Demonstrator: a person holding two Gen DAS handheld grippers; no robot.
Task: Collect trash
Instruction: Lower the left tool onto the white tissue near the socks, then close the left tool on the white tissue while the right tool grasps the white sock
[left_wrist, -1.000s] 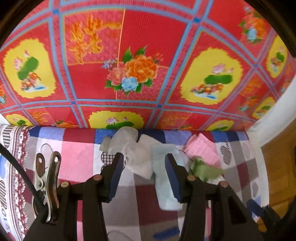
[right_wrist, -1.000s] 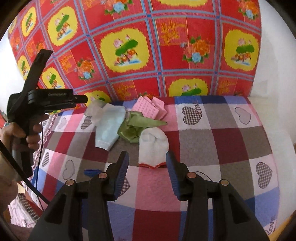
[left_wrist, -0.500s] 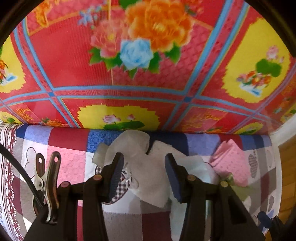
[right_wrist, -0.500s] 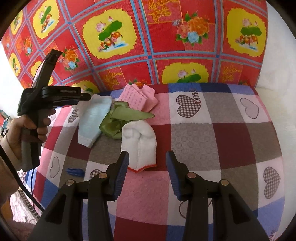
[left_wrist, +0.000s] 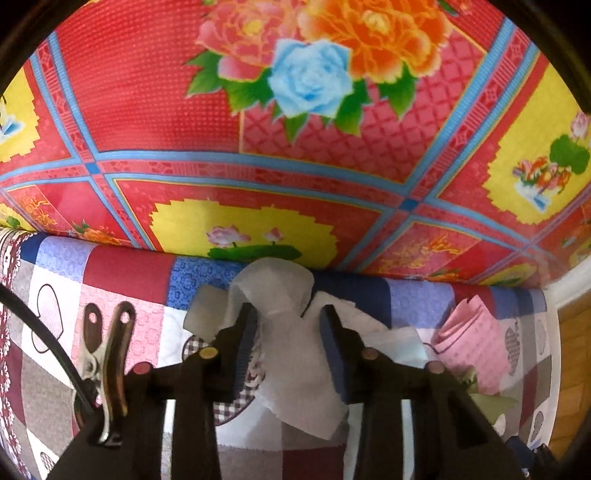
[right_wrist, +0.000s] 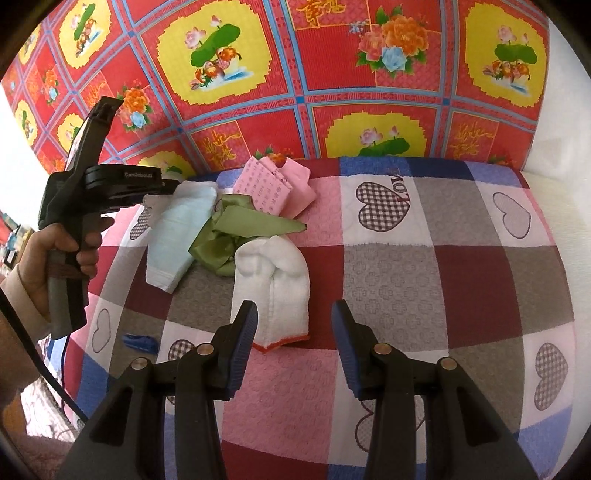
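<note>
left gripper (left_wrist: 288, 332) jaws closing around a crumpled tissue (left_wrist: 291, 369) at the quilt's (right_wrist: 406, 266) ten o'clock edge: light, limp, pinch its bunched middle. right gripper (right_wrist: 293, 332) jaws apart, empty, over a white sock (right_wrist: 271, 288).

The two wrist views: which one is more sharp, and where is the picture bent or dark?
Right wrist view: sharper, daylit, the white folded cloth crisp. Left wrist view: softer, the crumpled tissue slightly blurred at close range. Both: fisheye curves the floral backdrop lines, corners black.
</note>
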